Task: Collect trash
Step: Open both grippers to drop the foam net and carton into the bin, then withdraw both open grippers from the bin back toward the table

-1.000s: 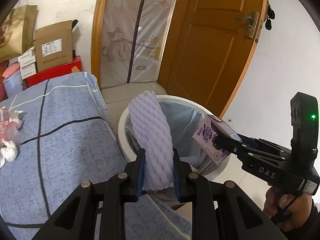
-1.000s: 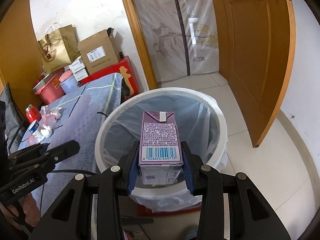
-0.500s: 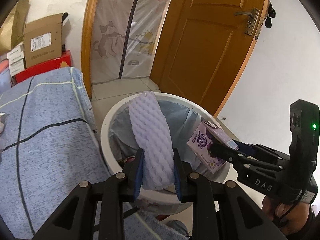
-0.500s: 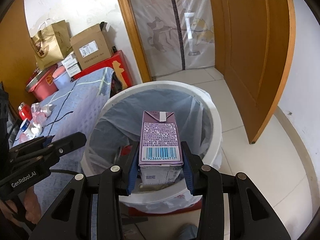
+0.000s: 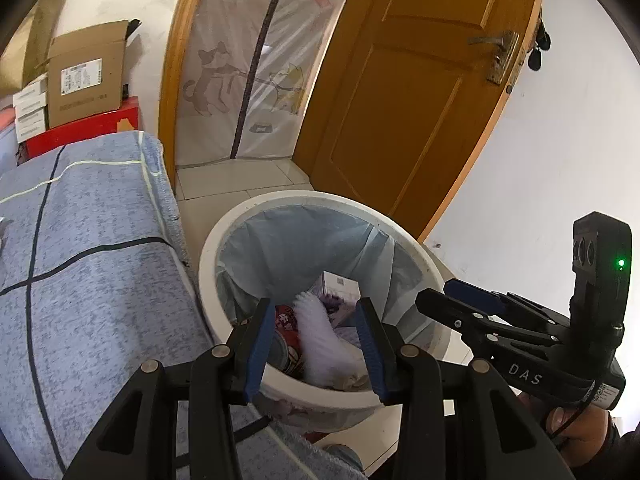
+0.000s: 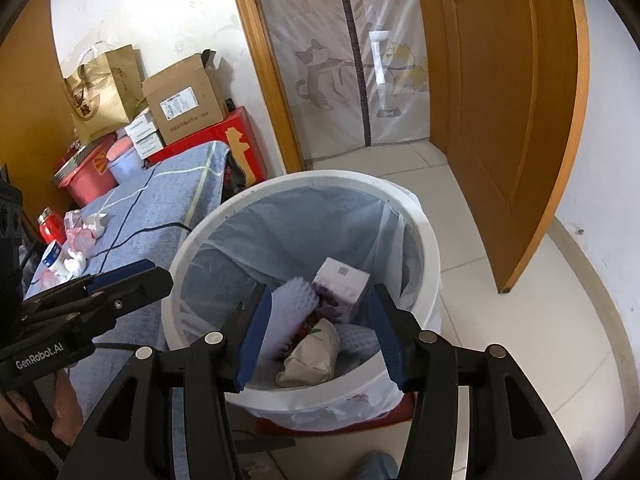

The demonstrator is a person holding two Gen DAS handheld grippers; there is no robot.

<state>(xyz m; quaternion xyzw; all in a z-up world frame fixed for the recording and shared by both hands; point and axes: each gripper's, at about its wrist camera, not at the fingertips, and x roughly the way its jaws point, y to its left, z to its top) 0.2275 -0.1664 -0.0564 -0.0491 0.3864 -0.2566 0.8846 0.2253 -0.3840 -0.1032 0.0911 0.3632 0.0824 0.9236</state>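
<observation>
Both grippers hover over white trash bin [image 6: 424,216], lined with a blue bag. Left gripper [image 5: 316,344] jaws opening, nothing between the pads. Right gripper [image 6: 320,332] jaws opening too, empty. White foam sheet [image 6: 290,308] and purple carton [image 6: 340,288] lie inside the bin, carton just right of the foam.

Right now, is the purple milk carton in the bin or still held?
In the bin. The carton lies inside the lined bin beside the foam sheet; the right gripper has opening jaws with nothing between them.
</observation>
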